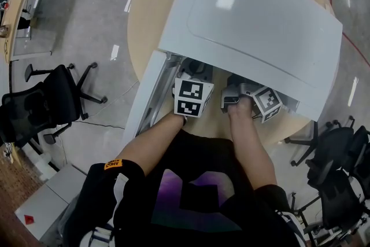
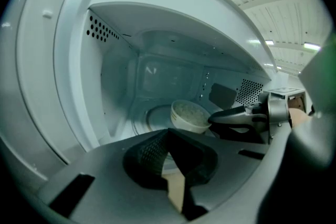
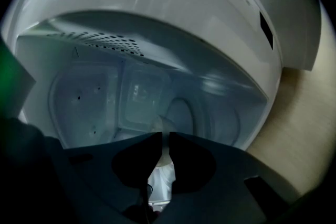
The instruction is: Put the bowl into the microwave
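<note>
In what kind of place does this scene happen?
Probably an office or lab, not a kitchen: black swivel chairs, desks on a grey floor, and the microwave on a round wooden table.

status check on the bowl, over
left tool shut, empty. right tool shut on bowl rim. bowl inside microwave, over turntable. nothing blocking.

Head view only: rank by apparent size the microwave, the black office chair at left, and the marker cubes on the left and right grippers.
1. microwave, by far the largest.
2. black office chair.
3. left marker cube and right marker cube: they look nearly alike, too close to rank.
</note>
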The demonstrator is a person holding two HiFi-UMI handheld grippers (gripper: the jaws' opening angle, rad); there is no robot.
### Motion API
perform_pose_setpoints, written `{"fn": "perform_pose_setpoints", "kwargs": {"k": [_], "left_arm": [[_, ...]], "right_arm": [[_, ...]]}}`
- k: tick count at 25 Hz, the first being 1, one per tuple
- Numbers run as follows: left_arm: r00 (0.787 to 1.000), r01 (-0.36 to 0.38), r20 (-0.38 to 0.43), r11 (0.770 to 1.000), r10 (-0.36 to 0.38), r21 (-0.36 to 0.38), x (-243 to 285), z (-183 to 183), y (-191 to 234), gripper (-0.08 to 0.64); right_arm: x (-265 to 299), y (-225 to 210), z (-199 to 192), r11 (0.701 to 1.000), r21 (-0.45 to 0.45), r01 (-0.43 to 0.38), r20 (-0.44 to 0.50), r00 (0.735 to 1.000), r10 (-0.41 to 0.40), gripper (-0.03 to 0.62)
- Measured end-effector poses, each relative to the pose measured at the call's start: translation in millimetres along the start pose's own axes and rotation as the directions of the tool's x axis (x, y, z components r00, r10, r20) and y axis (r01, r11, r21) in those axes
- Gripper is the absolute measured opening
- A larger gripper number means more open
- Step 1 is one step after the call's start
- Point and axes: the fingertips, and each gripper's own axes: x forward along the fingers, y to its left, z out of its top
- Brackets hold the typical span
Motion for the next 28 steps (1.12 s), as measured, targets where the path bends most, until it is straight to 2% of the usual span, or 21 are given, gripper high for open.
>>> {"fn": "perform_pose_setpoints", "kwargs": {"k": [9,16,20,23,25,28], "left_arm": [[1.000,-0.007,0.011,1.000,0.006,0.011,-7,4,-3,0.046],[0.999,-0.012,0.031,1.000,0.011,0.022,-16,7,-12,0.046],[0.999,-0.016,0.039,1.000,0.015,0.017,-29,3,-23,0.046],[0.998,-0.025,0.049,1.000,0.025,0.010,-42,1,-28,0.046],[0.998,-0.032,0.062,0.999,0.032,0.004,-52,0,-36,0.046],[0.996,-0.040,0.079,0.999,0.040,-0.004,-68,-4,-54,0.046]], "right_arm": [[1,7,3,0.998,-0.060,-0.025,0.024,0.999,0.027,0.055],[-16,4,4,0.994,-0.107,-0.010,0.010,1.000,0.011,0.055],[-41,7,-1,0.981,-0.191,-0.016,-0.023,1.000,0.012,0.055],[-64,10,-7,0.946,-0.323,-0.013,-0.068,0.998,-0.009,0.054],[-79,16,-8,0.905,-0.424,-0.033,-0.102,0.995,-0.011,0.054],[-98,28,-10,0.830,-0.548,-0.107,-0.162,0.987,0.021,0.054]]}}
